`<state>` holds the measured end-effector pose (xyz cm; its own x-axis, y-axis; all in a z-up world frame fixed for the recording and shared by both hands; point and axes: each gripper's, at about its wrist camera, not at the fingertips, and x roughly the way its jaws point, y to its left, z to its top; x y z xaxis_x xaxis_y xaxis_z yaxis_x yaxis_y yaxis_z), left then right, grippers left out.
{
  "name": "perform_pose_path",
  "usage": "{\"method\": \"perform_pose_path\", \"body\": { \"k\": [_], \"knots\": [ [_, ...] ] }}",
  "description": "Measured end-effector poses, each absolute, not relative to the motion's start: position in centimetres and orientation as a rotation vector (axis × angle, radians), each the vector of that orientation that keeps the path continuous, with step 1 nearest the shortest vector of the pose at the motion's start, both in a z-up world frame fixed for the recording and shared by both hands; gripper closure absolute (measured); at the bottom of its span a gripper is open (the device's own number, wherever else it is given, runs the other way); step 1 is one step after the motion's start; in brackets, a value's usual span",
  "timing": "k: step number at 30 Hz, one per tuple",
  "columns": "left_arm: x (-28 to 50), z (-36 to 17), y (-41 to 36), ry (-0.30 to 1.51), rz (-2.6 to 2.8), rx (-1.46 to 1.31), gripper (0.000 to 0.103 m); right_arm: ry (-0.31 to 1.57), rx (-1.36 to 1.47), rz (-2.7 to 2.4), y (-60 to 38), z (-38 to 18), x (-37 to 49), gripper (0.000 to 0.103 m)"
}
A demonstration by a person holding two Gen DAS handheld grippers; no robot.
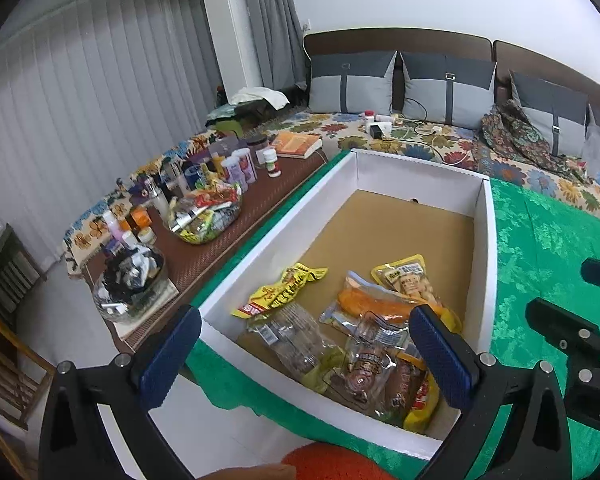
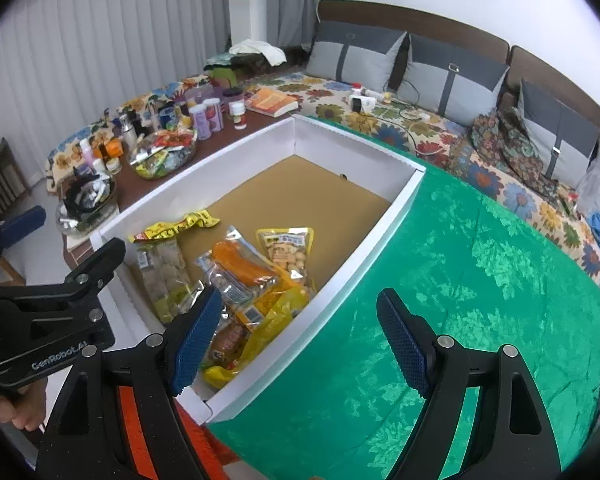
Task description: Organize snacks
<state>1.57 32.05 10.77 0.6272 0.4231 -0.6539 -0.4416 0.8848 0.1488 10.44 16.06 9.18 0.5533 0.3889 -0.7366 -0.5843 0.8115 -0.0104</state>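
Snacks (image 1: 364, 320) in box (image 1: 485, 240) just beyond wide, empty left claw (image 1: 304, 350); right claw (image 2: 300, 340) wide too.

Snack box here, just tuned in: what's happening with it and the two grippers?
A person is sorting snacks with a gripper in each hand. The white cardboard box sits on the green cloth and holds several packets piled at its near end, among them a yellow wrapper, an orange-filled packet and a yellow bag of round snacks. The left gripper hangs open over the pile; the right gripper is open and empty by the box's near corner. Neither holds anything.
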Motion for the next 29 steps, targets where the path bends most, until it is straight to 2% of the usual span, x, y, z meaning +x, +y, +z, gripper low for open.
{"method": "perform_pose_path", "body": {
  "k": [29],
  "knots": [
    [1.2, 10.9, 33.4, 0.767, 0.461, -0.126, 0.0, 0.83, -0.269, 0.61, 17.4, 9.6, 10.5, 0.02]
  ]
}}
